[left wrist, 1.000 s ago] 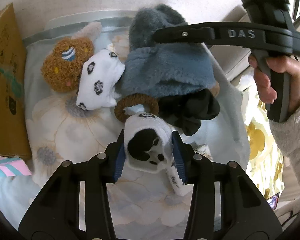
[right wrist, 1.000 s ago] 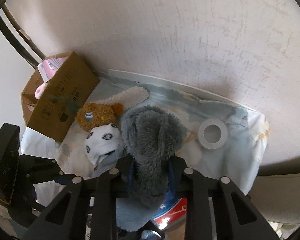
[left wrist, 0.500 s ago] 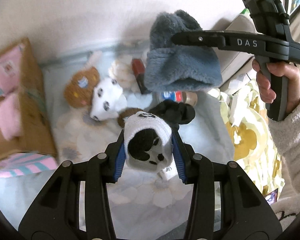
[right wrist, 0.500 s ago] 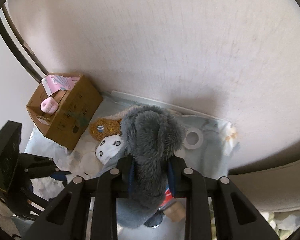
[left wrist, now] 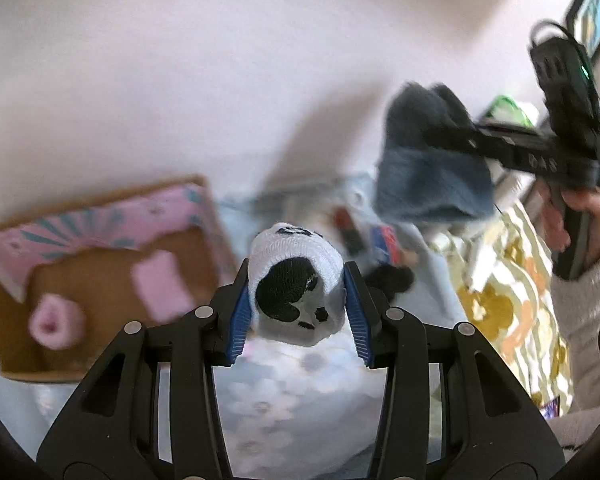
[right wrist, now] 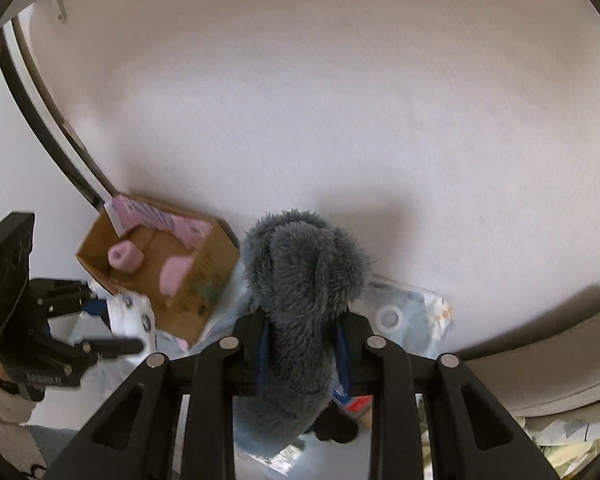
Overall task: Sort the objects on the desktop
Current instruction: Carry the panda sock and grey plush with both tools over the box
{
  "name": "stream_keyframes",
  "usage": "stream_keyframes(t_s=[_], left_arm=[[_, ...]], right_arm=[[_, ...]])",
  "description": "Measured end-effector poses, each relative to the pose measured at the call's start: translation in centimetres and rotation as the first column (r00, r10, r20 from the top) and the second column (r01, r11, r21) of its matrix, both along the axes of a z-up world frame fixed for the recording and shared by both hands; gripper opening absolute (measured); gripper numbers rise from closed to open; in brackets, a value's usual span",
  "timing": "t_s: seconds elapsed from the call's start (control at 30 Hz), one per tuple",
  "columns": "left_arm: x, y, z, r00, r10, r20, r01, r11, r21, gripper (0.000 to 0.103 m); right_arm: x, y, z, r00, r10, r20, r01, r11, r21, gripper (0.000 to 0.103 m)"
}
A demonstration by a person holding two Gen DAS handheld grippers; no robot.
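My left gripper [left wrist: 296, 312] is shut on a white panda sock [left wrist: 296, 284] with black patches and holds it in the air above the flowered cloth. My right gripper [right wrist: 303, 344] is shut on a fluffy grey-blue sock [right wrist: 304, 280], also lifted; it shows in the left wrist view [left wrist: 432, 164] at the upper right. An open cardboard box [left wrist: 100, 280] with pink socks [left wrist: 56, 324] inside sits at the left, and also shows in the right wrist view [right wrist: 160, 268]. The left gripper appears in the right wrist view [right wrist: 112, 344] near the box.
A white tape roll [right wrist: 390, 316] lies on the pale blue cloth [left wrist: 300, 400] by the wall. A black item [left wrist: 388, 280], a red item and a blue-red lid lie behind the panda sock. A yellow flowered cloth [left wrist: 500, 300] is at the right.
Both grippers have lifted higher with their socks. The left gripper has swung left, so the cardboard box now fills more of its view. The right gripper rose away from the table.
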State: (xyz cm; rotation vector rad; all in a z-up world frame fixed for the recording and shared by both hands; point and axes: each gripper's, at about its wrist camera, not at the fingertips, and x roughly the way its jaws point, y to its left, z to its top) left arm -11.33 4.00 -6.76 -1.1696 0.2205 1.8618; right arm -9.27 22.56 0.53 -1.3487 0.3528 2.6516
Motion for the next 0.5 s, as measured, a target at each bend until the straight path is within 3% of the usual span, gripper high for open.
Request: stream_keyframes(t_s=[0.2,0.5], left_arm=[[-5.6,-5.7,2.3,0.988,0.121,-0.099,-0.124,0.992,-0.019,0.039],[-11.2,-12.2,0.5,0.975,0.198,-0.101,-0.206,0.976,-0.075,0.039]], right_arm=[[-4.1,-3.8,1.2,0.998,0.043,-0.038,-0.044,0.999,-0.031,0.025],[-11.9,-11.2,-1.3,0.989,0.146,-0.017,-0.147,0.988,-0.053,0.025]])
